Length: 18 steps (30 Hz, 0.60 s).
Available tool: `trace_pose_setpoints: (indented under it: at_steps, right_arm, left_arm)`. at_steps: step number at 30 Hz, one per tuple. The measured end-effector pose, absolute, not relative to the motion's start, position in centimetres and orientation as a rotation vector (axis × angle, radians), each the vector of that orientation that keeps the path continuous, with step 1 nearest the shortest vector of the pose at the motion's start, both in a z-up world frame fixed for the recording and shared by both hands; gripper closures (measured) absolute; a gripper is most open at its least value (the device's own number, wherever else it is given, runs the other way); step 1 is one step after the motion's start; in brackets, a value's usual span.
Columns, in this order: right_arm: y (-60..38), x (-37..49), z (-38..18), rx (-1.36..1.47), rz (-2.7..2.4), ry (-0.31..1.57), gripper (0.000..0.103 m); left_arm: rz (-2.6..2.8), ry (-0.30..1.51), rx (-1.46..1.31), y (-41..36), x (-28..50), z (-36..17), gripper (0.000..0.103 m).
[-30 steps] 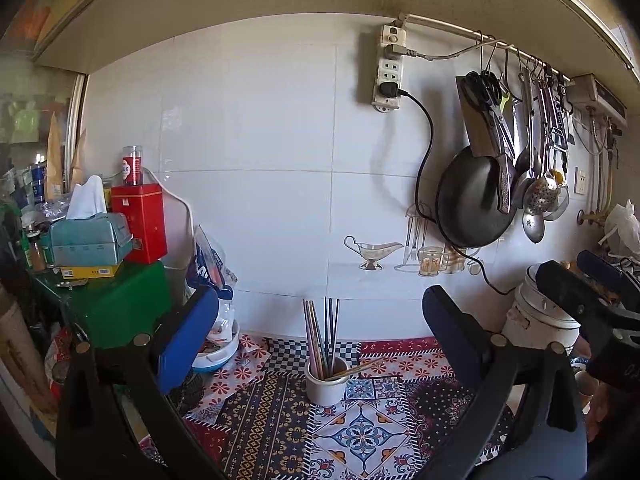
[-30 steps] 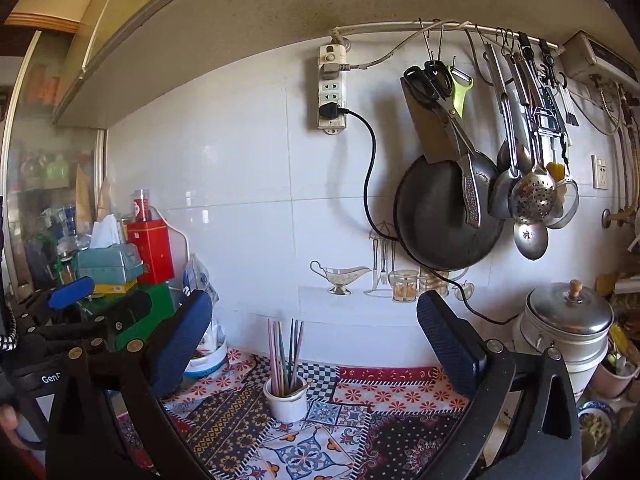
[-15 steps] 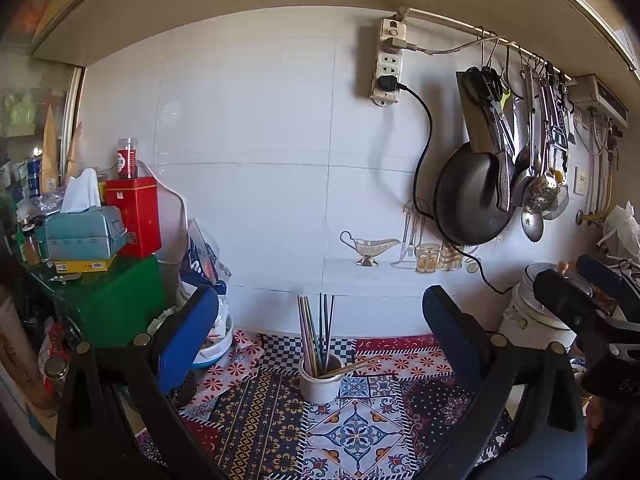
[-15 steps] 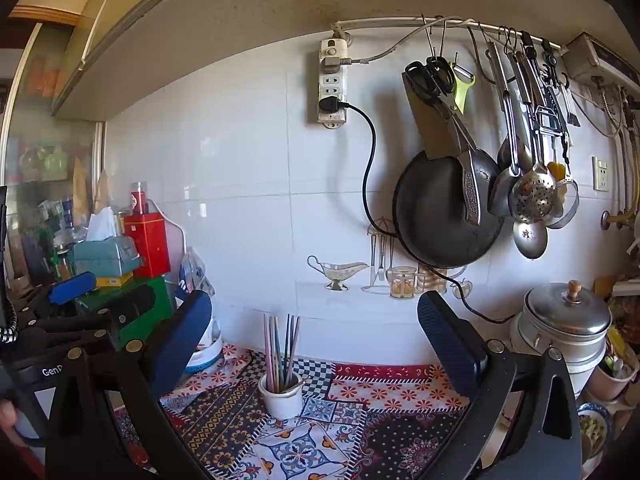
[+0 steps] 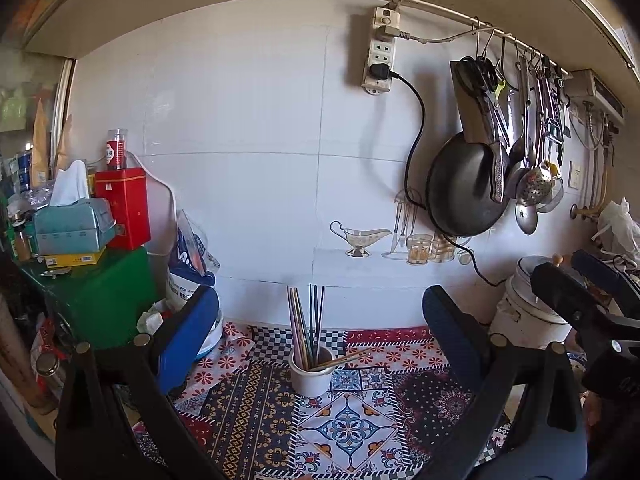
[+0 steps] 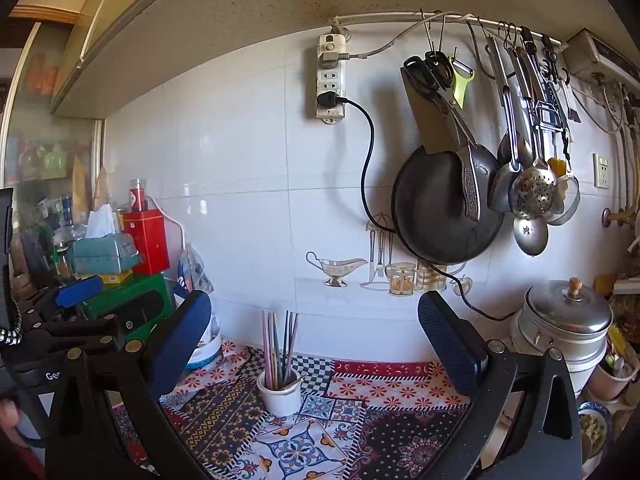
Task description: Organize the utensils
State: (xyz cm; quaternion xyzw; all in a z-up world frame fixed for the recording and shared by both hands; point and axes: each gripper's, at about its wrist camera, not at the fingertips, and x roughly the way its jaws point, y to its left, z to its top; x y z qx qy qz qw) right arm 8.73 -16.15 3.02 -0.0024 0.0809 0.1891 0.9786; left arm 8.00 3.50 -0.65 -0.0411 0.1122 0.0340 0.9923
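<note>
A white cup (image 5: pixel 311 376) stands on a patterned cloth (image 5: pixel 348 428) near the tiled wall and holds several upright chopsticks (image 5: pixel 306 330); one pair leans out to the right. It also shows in the right wrist view (image 6: pixel 280 394) with its chopsticks (image 6: pixel 280 346). My left gripper (image 5: pixel 320 332) is open and empty, held back from the cup. My right gripper (image 6: pixel 316 340) is open and empty, also back from the cup. Ladles, a skimmer (image 6: pixel 534 192), scissors and a peeler hang from a wall rail.
A black pan (image 6: pixel 444 216) hangs on the wall with a power cord beside it. A steel lidded pot (image 6: pixel 564 320) stands at the right. A green box (image 5: pixel 100 292), a red tin (image 5: pixel 124 208) and a tissue box (image 5: pixel 74 226) crowd the left.
Both grippers have drifted slightly up and back; the cup sits a little lower in both views. Both stay open and empty.
</note>
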Motion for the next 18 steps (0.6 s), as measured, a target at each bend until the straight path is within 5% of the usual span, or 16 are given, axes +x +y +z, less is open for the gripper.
trace_pose_setpoints:
  at_steps: [18]
  right_arm:
    - [-16.8, 9.7, 3.2, 0.019, 0.384, 0.168, 0.000]
  left_arm:
    - [0.070, 0.215, -0.077, 3.5, 8.4, -0.5, 0.001]
